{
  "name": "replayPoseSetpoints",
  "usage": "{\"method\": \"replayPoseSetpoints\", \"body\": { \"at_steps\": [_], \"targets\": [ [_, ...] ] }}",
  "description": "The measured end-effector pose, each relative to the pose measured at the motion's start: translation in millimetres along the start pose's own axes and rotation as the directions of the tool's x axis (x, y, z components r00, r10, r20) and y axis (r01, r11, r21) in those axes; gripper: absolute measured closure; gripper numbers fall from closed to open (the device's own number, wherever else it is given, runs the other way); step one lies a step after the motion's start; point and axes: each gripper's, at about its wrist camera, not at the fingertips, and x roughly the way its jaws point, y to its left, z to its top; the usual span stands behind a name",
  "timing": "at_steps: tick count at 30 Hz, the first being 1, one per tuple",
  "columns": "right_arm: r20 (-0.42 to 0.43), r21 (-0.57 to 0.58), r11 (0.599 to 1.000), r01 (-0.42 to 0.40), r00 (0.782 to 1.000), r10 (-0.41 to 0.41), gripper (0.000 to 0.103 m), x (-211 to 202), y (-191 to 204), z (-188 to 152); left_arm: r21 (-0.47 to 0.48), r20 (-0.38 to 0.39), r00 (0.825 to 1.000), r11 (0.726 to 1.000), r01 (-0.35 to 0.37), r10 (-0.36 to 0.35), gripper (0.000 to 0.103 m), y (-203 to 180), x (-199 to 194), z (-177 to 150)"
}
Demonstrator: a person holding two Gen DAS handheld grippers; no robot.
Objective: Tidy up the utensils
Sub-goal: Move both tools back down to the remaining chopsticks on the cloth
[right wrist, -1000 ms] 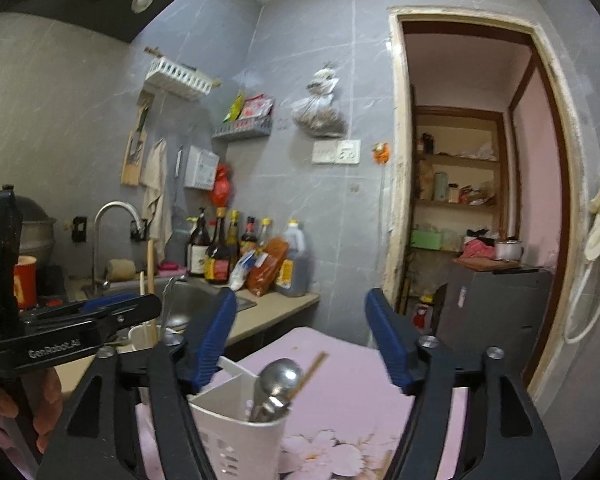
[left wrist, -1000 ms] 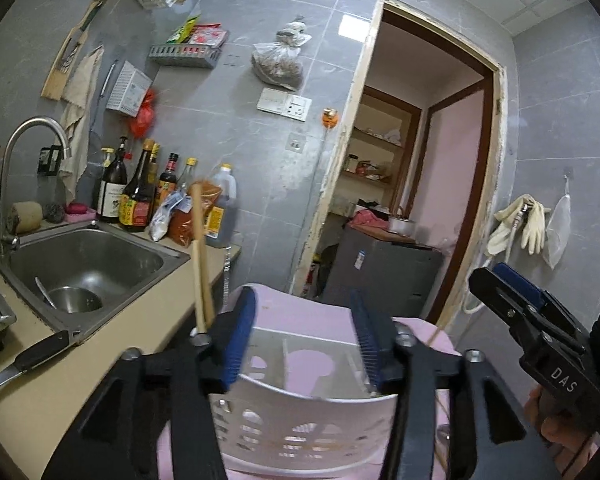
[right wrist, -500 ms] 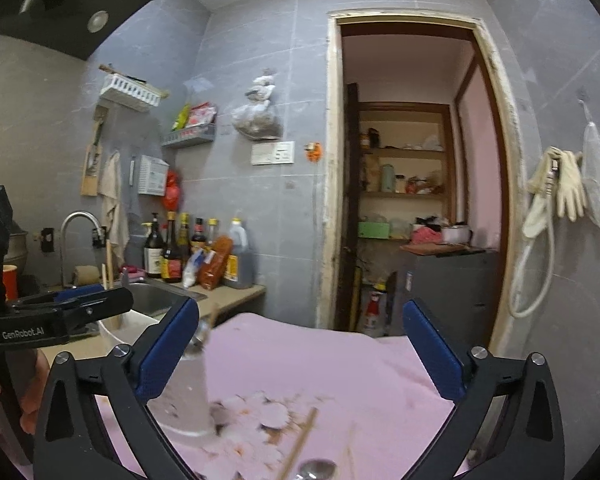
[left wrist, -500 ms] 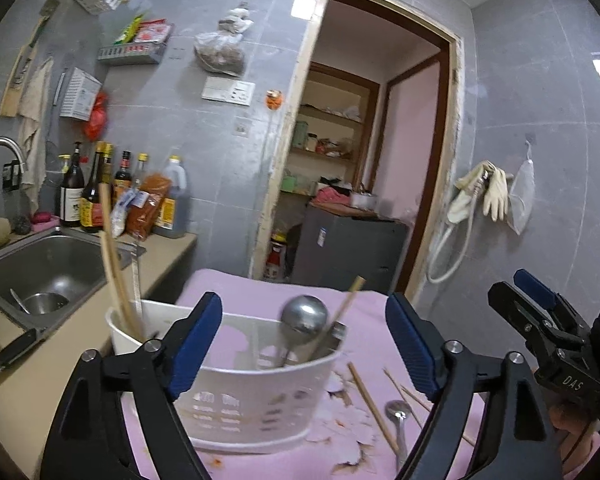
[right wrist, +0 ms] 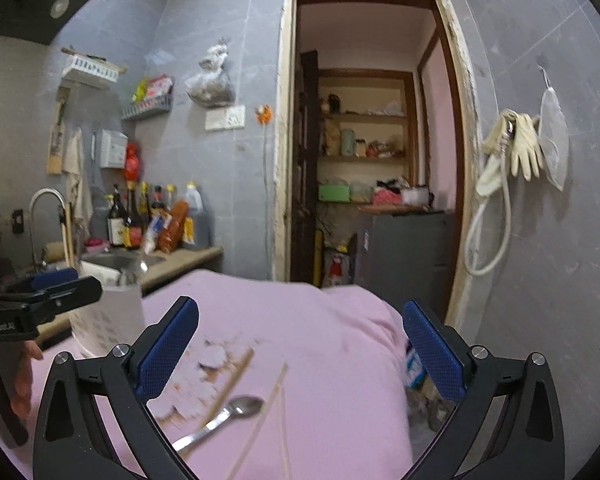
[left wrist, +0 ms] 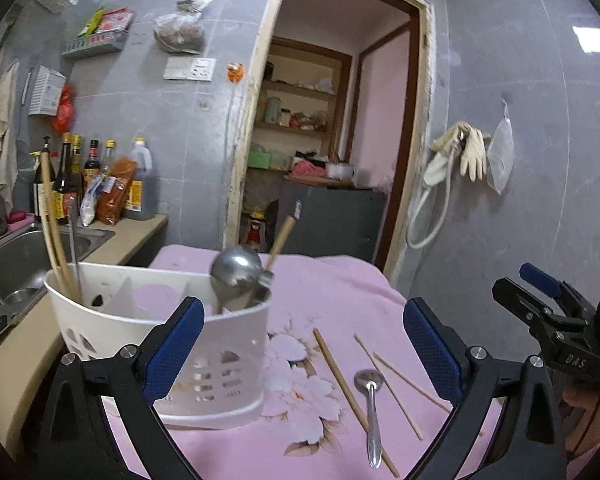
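White plastic utensil caddy (left wrist: 160, 344), perforated, divided into compartments, standing upright at the left of the pink floral cloth (left wrist: 332, 288) that covers the table; its left compartment holds wooden chopsticks (left wrist: 54, 232) standing tall, its right compartment a steel ladle (left wrist: 236, 272) bowl-up with a wooden handle leaning beside it. Pink cloth: loose on it, right of the caddy and apart from it, one thick wooden chopstick (left wrist: 348, 392), two thin ones (left wrist: 388, 384) and a steel spoon (left wrist: 370, 404) lying bowl-far between them. Left gripper (left wrist: 300, 356): jaws have just been opening and stand released, wide, its left pad in front of the caddy wall, nothing pressed. Right gripper (right wrist: 300, 354): jaws wide apart, released, empty, over the spoon and chopsticks. Room: grey tiled walls, steel sink (left wrist: 16, 256) and counter far left with sauce bottles (left wrist: 92, 184), open doorway (left wrist: 332, 120) at centre, rubber gloves (left wrist: 464, 152) hung on the right wall.
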Motion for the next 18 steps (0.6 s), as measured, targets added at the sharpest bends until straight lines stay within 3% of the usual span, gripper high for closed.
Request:
{"method": "replayPoseSetpoints", "body": {
  "at_steps": [10, 18],
  "targets": [
    [-0.203, -0.006, 1.0, 0.018, 0.979, -0.019, 0.001, 19.1, -19.9, -27.1, 0.059, -0.177, 0.984, 0.998, 0.028, -0.017, 0.005, -21.1, 27.9, -23.7],
    [-0.368, 0.031, 0.998, -0.05, 0.928, 0.058, 0.028, 41.1, -30.0, -53.6, 0.102, -0.286, 0.958, 0.994, 0.031, -0.001, 0.007, -32.4, 49.7, -46.6]
  ]
}}
